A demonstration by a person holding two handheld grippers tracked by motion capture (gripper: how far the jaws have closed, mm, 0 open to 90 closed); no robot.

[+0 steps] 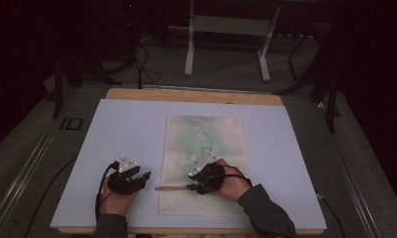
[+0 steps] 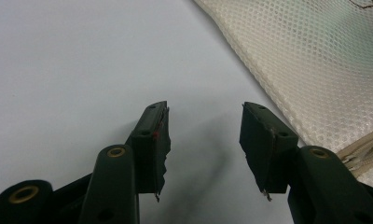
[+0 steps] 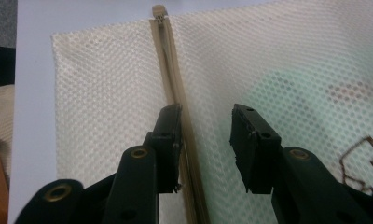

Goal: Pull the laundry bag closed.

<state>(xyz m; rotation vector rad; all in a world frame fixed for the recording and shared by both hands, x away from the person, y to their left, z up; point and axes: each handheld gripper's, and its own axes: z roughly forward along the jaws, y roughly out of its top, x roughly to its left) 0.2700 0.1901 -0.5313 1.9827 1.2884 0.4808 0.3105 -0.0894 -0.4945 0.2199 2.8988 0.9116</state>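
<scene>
A cream mesh laundry bag [image 1: 202, 148] lies flat on the pale blue mat [image 1: 127, 134], with something green showing through it. Its beige zipper [image 3: 168, 60] runs across the near part, and the slider [image 3: 157, 11] sits at the bag's left end. My right gripper [image 1: 190, 184] rests on the bag over the zipper, open; in the right gripper view [image 3: 204, 140] the zipper tape passes beside the left jaw. My left gripper [image 1: 146, 176] is open over bare mat just left of the bag; the mesh edge [image 2: 315, 65] lies to its right [image 2: 204, 140].
The mat covers a wooden board [image 1: 186, 95] on a grey table. A white metal frame [image 1: 226, 34] and cables [image 1: 142, 64] stand beyond the far edge. Bare mat spreads left and right of the bag.
</scene>
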